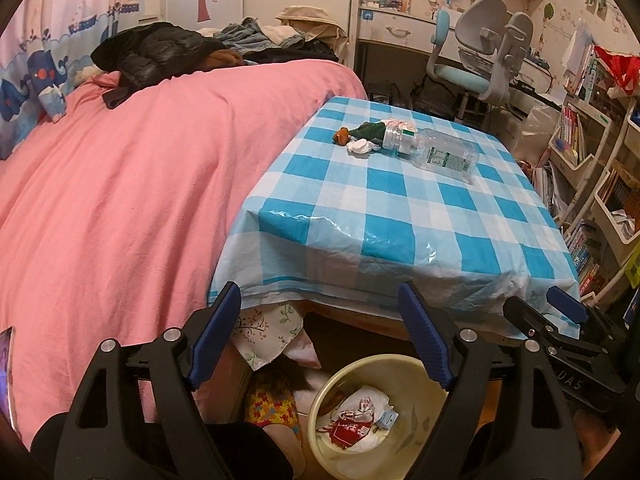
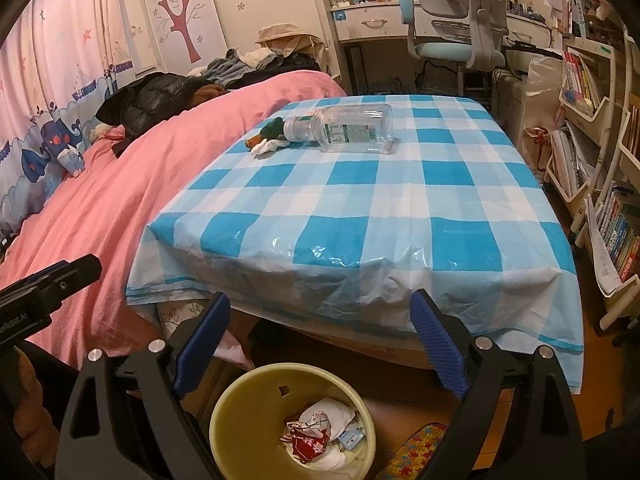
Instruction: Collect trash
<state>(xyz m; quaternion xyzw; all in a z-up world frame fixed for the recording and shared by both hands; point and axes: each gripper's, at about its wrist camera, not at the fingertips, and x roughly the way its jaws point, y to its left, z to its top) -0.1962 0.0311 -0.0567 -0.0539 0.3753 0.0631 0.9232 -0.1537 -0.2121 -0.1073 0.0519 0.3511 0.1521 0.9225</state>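
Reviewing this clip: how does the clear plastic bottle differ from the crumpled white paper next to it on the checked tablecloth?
The plastic bottle is see-through and keeps its shape, with a green-and-white label; the crumpled white paper is opaque and wadded up. The bottle is by far the larger and lies on its side, while the paper is a small lump near the bottle's neck. Both lie uncollected on the table, while the bin below already holds wrappers.

Black hand-held gripper (image 1: 320, 292) frames, ribbed blue finger pads (image 1: 424, 336), silver screws, partly legible white lettering
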